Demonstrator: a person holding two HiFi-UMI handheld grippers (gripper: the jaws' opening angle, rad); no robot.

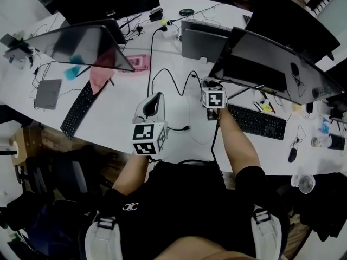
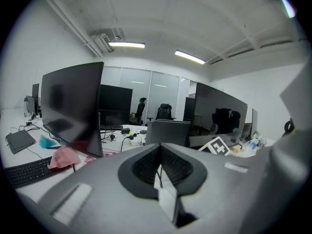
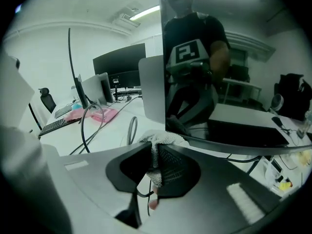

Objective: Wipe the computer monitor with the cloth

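Note:
The curved black monitor (image 1: 271, 64) stands at the right of the white desk (image 1: 114, 118). My right gripper (image 1: 211, 84) is at its lower left corner, shut on a pale terry cloth (image 3: 163, 139). In the right gripper view the cloth bulges out past the jaws (image 3: 155, 147) and lies against the bottom edge of the dark screen (image 3: 234, 82), which mirrors the gripper and the person. My left gripper (image 1: 157, 97) hovers over the desk to the left, apart from the monitor. Its pads (image 2: 160, 147) are shut with nothing between them.
A second monitor (image 1: 81, 45) stands at the left with a pink cloth (image 1: 100, 75) and a black keyboard (image 1: 78, 110) below it. Black cables (image 1: 173, 83) loop across the desk between the grippers. Another keyboard (image 1: 255, 121) lies under the right monitor, and a grey laptop (image 1: 203, 39) stands behind.

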